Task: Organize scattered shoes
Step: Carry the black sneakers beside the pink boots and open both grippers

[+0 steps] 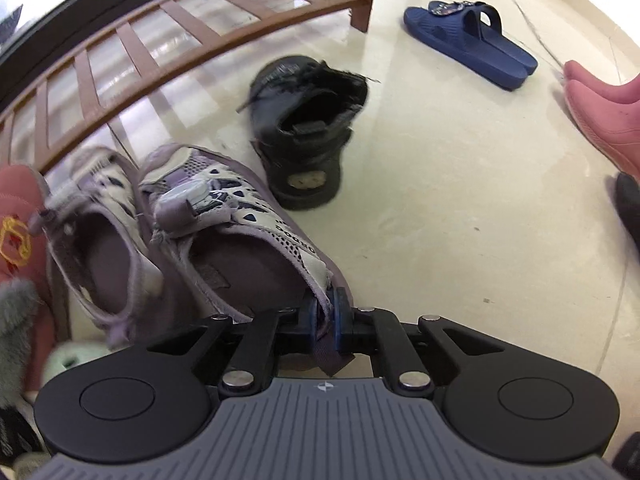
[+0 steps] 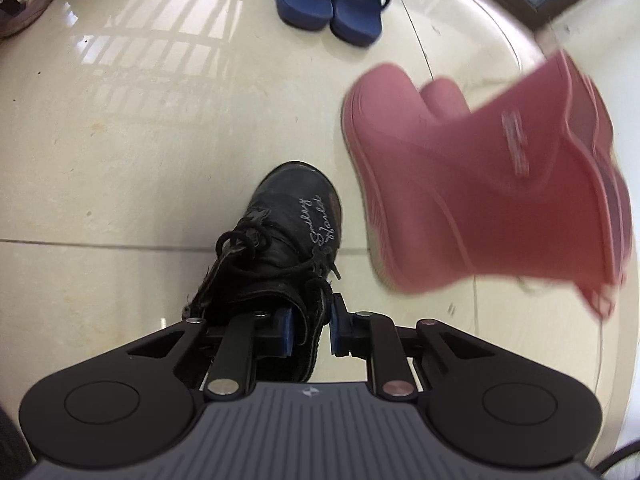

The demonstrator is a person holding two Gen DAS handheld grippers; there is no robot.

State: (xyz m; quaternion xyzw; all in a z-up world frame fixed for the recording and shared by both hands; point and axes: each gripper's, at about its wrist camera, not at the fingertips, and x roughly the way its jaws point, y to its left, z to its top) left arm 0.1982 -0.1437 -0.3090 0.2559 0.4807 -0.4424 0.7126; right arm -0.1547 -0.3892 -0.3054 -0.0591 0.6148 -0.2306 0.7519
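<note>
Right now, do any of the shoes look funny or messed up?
Yes. The black shoe by the wooden rack sits alone, its collar frayed and a worn pale patch on its heel. Its match, the black boot, is apart in the right gripper. A pink boot lies tipped over.

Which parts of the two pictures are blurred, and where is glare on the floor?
Left wrist view: the black shoe and lilac sneakers are slightly smeared; glare lies under the wooden rack. Right wrist view: the pink boots are strongly blurred; window light reflects on the floor at upper left.

Wooden slatted rack [image 1: 168,40] on tiled floor [image 1: 460,200]
</note>
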